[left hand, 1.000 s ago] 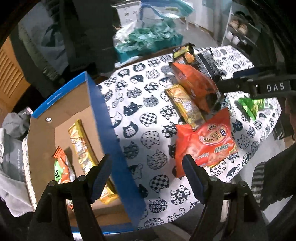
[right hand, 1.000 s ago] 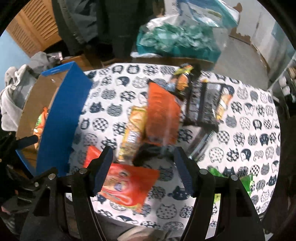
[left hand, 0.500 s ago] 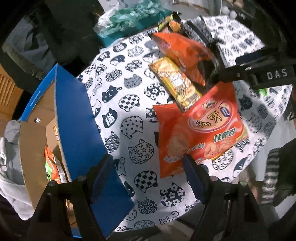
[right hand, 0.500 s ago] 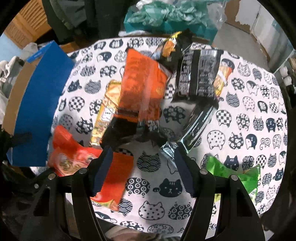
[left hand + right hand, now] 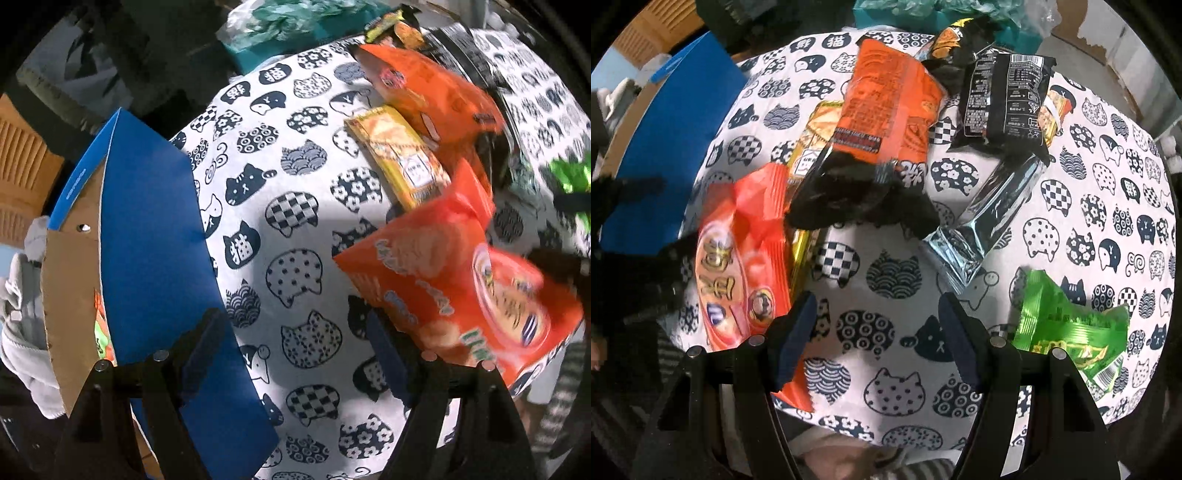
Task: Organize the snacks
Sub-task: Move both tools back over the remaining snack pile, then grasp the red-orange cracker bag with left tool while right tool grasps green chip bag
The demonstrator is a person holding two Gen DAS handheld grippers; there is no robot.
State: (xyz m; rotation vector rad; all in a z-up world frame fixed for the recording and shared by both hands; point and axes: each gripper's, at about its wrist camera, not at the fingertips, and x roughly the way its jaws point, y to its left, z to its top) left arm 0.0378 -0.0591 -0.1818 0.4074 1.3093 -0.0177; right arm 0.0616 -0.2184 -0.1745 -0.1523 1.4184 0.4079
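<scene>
Snack packets lie on a cat-print tablecloth (image 5: 295, 206). A blue cardboard box (image 5: 155, 236) stands at the left with packets inside (image 5: 101, 332). My left gripper (image 5: 295, 332) is open and empty above the cloth, between the box and a big red-orange chip bag (image 5: 461, 288). My right gripper (image 5: 877, 321) is open and empty above bare cloth. In the right wrist view I see the red bag (image 5: 738, 258), an orange packet (image 5: 886, 107), a yellow bar (image 5: 809, 155), a black packet (image 5: 1004, 99), a silver packet (image 5: 990, 218) and a green packet (image 5: 1067, 325).
A teal bag (image 5: 295, 22) sits beyond the table's far edge. Grey clothing (image 5: 22, 295) lies left of the box. The table's near edge runs just under both grippers. A wooden slatted panel (image 5: 22, 173) stands at far left.
My left gripper has moved right, from over the box to the cloth beside the red bag. My right gripper has moved in closer over the table. Both stay open.
</scene>
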